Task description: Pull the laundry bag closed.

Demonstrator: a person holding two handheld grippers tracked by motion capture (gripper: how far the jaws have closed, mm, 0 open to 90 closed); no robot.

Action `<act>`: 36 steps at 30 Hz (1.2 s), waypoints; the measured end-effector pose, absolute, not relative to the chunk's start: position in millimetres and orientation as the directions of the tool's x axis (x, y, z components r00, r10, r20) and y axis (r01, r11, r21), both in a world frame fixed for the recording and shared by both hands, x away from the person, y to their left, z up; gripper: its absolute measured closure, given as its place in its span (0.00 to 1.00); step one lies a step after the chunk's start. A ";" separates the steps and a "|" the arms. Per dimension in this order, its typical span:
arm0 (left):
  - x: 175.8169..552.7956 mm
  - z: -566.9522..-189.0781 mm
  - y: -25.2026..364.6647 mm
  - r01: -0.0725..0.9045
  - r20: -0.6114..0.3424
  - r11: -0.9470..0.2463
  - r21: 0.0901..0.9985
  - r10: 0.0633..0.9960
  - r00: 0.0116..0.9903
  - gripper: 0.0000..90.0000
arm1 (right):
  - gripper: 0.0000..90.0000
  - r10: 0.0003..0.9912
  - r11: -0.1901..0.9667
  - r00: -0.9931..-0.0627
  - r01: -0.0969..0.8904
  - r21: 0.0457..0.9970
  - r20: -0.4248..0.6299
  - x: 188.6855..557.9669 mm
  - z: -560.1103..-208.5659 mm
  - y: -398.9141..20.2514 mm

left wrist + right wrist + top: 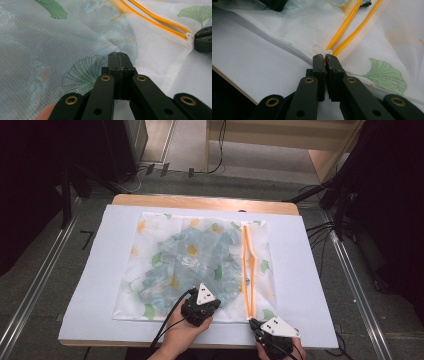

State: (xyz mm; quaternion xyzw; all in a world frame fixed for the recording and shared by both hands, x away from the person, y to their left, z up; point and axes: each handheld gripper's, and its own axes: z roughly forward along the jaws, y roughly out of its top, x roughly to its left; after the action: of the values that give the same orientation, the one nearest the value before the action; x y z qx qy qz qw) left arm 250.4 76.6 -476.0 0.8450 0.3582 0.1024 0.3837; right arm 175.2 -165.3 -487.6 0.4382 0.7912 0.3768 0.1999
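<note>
Lying flat mid-counter: mesh laundry bag (192,265), orange zipper (249,270) running long axis from far edge to near edge along right side. Left gripper (118,55) jaws pinched on mesh near front edge. Right gripper (324,58) jaws clamped on zipper's near end, front right corner.

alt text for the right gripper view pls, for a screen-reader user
The right gripper, jaws shut, pinches the near end of an orange zipper on a white mesh laundry bag printed with green and yellow leaves. The zipper's two sides spread apart as they run away from the jaws. The bag lies on a white sheet near the table edge.
</note>
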 end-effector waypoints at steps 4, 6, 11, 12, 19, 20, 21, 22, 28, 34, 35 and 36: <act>250.4 -476.2 76.5 0.528 -0.105 -0.444 0.724 0.685 0.721 1.00 | 0.86 0.827 0.336 -0.562 0.497 0.800 0.002 171.9 -485.0 -164.6; 250.4 -476.2 76.5 0.528 -0.105 -0.444 0.724 0.685 0.721 1.00 | 0.81 0.825 0.339 -0.565 0.479 0.810 -0.011 171.7 -483.3 -161.6; 250.1 -476.1 76.4 0.526 -0.102 -0.447 0.723 0.685 0.722 1.00 | 0.79 0.818 0.350 -0.573 0.444 0.825 -0.039 178.7 -480.4 -158.3; 250.1 -476.2 76.4 0.526 -0.102 -0.447 0.723 0.684 0.722 1.00 | 0.77 0.805 0.372 -0.592 0.452 0.810 -0.039 184.2 -481.4 -157.3; 250.1 -476.3 76.5 0.527 -0.104 -0.445 0.724 0.684 0.722 1.00 | 0.72 0.797 0.399 -0.602 0.477 0.783 -0.039 184.8 -489.3 -161.8; 250.1 -476.2 76.6 0.526 -0.103 -0.448 0.723 0.683 0.723 1.00 | 0.72 0.798 0.395 -0.602 0.478 0.785 -0.035 185.3 -489.5 -162.2; 250.2 -476.2 76.6 0.526 -0.102 -0.449 0.723 0.683 0.723 1.00 | 0.72 0.794 0.405 -0.607 0.475 0.781 -0.042 185.6 -489.0 -161.0; 250.1 -476.2 76.6 0.525 -0.101 -0.450 0.723 0.682 0.724 1.00 | 0.72 0.794 0.408 -0.607 0.475 0.779 -0.045 185.6 -488.8 -160.2; 250.4 -476.1 76.5 0.526 -0.104 -0.448 0.723 0.682 0.724 1.00 | 0.80 0.796 0.423 -0.600 0.463 0.779 -0.076 185.3 -486.9 -157.5; 250.5 -476.4 76.8 0.528 -0.111 -0.442 0.725 0.682 0.723 1.00 | 0.80 0.806 0.363 -0.592 0.488 0.794 -0.004 187.1 -485.3 -170.0; 250.6 -476.5 76.8 0.528 -0.112 -0.441 0.726 0.682 0.723 1.00 | 0.80 0.806 0.361 -0.591 0.489 0.794 -0.002 186.5 -485.2 -173.0; 250.6 -476.5 76.9 0.528 -0.112 -0.441 0.726 0.681 0.723 1.00 | 0.80 0.806 0.358 -0.592 0.493 0.793 0.004 186.2 -485.6 -176.7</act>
State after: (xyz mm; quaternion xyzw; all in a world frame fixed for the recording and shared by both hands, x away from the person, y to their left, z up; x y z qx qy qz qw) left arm 250.6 76.9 -476.5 0.8431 0.3587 0.0987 0.3884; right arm 186.2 -176.7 -485.6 0.4060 0.7997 0.3952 0.1983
